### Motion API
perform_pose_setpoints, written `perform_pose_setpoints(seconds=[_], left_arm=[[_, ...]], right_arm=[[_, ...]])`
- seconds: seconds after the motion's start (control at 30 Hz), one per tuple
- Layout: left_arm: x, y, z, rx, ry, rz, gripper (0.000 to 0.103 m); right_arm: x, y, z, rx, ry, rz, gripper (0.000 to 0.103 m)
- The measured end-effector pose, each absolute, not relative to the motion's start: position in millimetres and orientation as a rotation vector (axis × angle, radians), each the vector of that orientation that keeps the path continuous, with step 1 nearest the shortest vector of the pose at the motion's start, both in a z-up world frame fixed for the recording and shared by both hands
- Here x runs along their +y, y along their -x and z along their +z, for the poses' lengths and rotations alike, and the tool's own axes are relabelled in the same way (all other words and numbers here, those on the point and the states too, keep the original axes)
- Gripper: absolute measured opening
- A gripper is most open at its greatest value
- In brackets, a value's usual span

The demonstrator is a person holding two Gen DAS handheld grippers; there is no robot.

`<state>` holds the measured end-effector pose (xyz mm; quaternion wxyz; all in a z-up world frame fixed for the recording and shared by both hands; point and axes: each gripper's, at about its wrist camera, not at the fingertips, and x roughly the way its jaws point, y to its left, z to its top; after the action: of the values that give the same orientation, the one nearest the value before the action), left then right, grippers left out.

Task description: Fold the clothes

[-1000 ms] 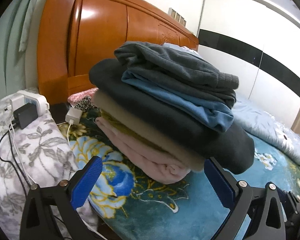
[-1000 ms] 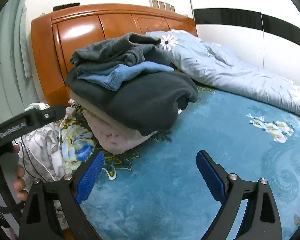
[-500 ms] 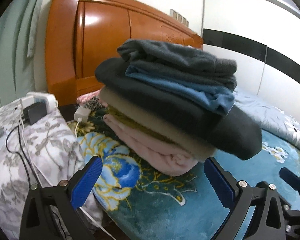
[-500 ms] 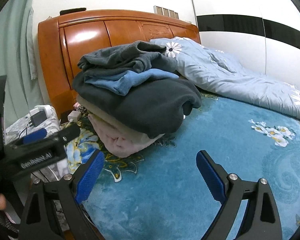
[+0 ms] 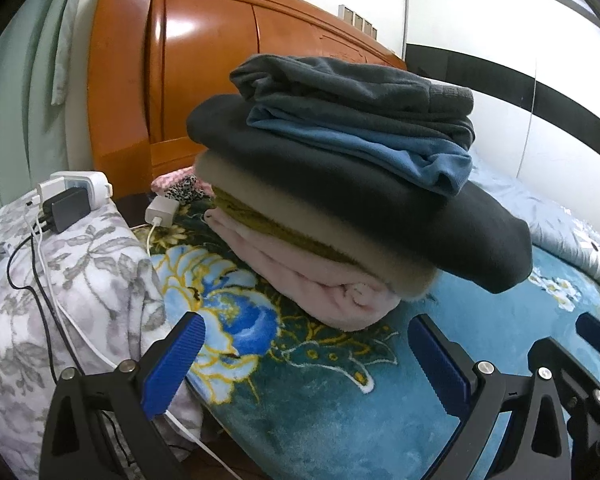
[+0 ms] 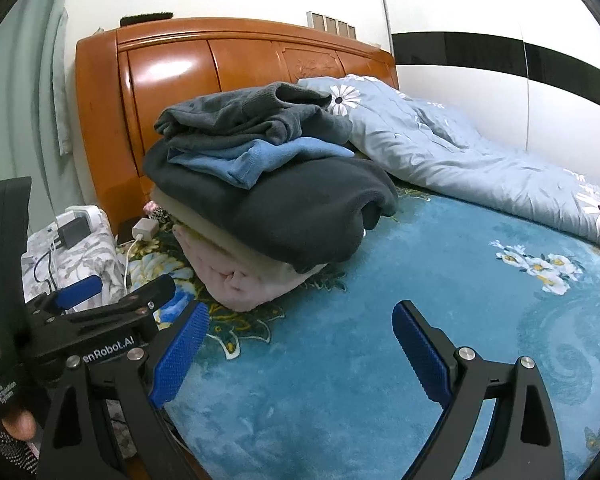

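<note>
Pink bottom garment [image 5: 320, 292] half-hidden under folded stack [image 5: 340, 168].

The stack of folded clothes [image 5: 340, 200] hides the lower middle of the headboard [image 5: 204, 80] and part of the pale quilt [image 6: 460, 160] along the bed's far edge, while the charger cables [image 5: 40, 280] run out of sight past the bed's left edge.
</note>
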<state>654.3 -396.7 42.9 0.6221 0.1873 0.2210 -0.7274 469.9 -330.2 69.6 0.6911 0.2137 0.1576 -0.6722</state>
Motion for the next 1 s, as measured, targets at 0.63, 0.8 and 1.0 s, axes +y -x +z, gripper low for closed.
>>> perform_pose_setpoints(seconds=[0.63, 0.8, 1.0], left_arm=[[-396, -654, 39, 0.524, -0.436, -1.664, 0.103], [-397, -653, 37, 0.526, -0.443, -1.667, 0.103], [-397, -653, 38, 0.523, -0.44, -1.66, 0.103]], right_arm=[[-330, -484, 70, 0.417, -0.418, -1.49, 0.094], [-330, -484, 70, 0.416, -0.419, -1.491, 0.094], [-332, -486, 70, 0.424, -0.42, -1.491, 0.094]])
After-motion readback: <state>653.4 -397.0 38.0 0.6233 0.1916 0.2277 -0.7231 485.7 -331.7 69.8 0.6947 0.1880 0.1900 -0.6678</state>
